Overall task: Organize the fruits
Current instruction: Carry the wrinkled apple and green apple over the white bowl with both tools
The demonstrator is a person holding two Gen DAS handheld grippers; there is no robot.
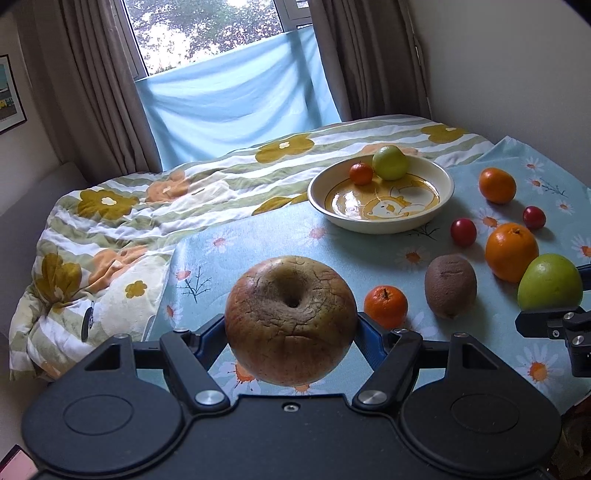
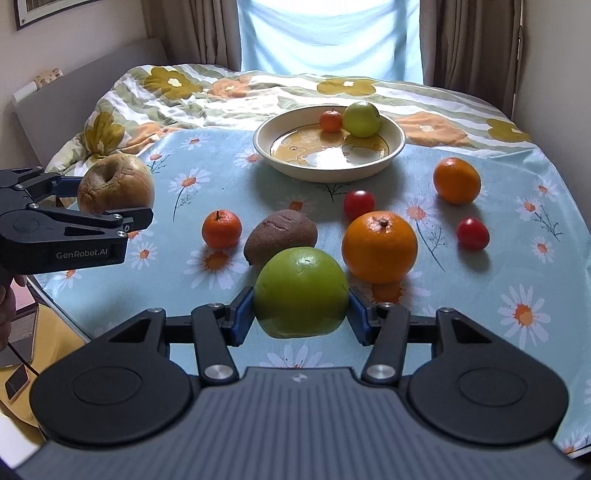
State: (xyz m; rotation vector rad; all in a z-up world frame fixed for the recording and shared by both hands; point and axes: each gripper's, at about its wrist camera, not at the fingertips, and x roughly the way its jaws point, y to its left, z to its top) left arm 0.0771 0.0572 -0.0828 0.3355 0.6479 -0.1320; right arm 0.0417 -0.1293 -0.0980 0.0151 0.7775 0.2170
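Soft daylight from window (image 1: 207,33); bowl (image 2: 395,147) glare; fisheye-bent edges, slightly blurred.

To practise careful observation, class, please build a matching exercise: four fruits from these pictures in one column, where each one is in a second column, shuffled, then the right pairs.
Column A
1. wrinkled brown apple
2. large green apple
3. fuzzy brown kiwi
4. small green apple

Column B
a. inside the cream bowl
b. between the left gripper's fingers
c. lying on the daisy tablecloth
d. between the right gripper's fingers

Pairs: 1-b, 2-d, 3-c, 4-a
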